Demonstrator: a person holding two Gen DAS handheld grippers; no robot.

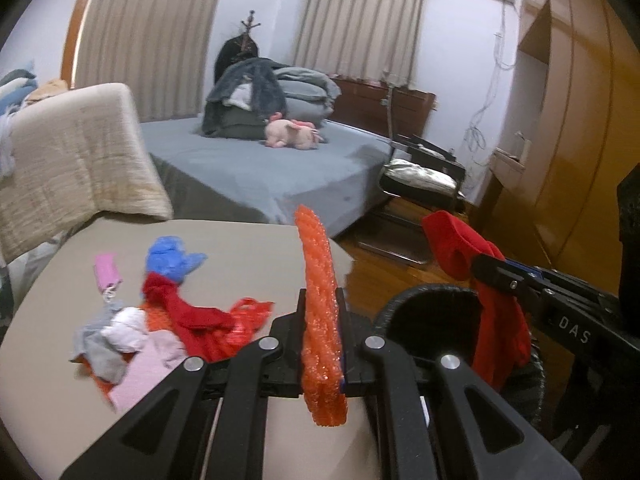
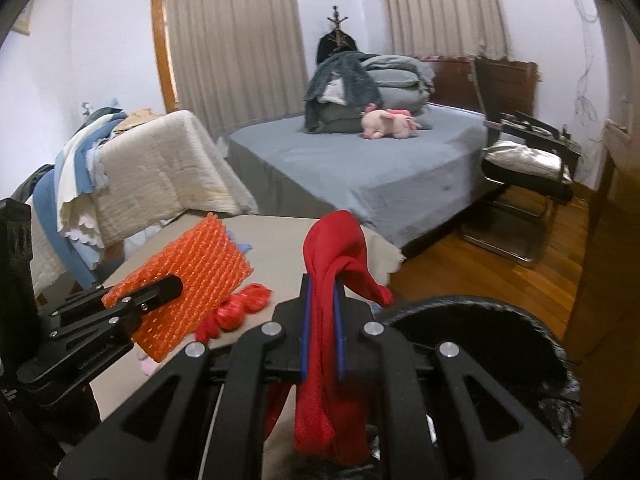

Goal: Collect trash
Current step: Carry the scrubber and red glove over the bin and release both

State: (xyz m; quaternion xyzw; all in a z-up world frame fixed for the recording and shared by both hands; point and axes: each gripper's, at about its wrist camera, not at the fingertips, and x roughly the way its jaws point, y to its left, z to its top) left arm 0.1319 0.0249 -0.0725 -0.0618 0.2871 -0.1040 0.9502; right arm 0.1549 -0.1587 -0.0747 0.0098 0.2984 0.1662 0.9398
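Note:
My left gripper point(image 1: 322, 304) is shut on an orange foam net sleeve point(image 1: 320, 296), held upright above the beige table point(image 1: 248, 248). In the right wrist view that same orange net point(image 2: 192, 276) hangs flat from the left gripper point(image 2: 160, 290). My right gripper point(image 2: 322, 292) is shut on a red plastic bag point(image 2: 336, 240) that droops below its jaws; the left wrist view shows it as the red bag point(image 1: 456, 244) on the right. Both grippers hover by the rim of a black bin point(image 2: 480, 320). Still on the table lie a blue bag point(image 1: 168, 260), red plastic point(image 1: 188, 312), a pink wrapper point(image 1: 107, 270) and crumpled tissues point(image 1: 120, 330).
A bed point(image 2: 360, 168) with grey sheet, folded bedding and a pink plush toy point(image 2: 384, 122) stands behind the table. A cream-covered chair back point(image 1: 72, 156) is at the left, a black chair point(image 2: 524, 168) on the wooden floor point(image 2: 500, 272) to the right, and a wardrobe point(image 1: 576, 120) at far right.

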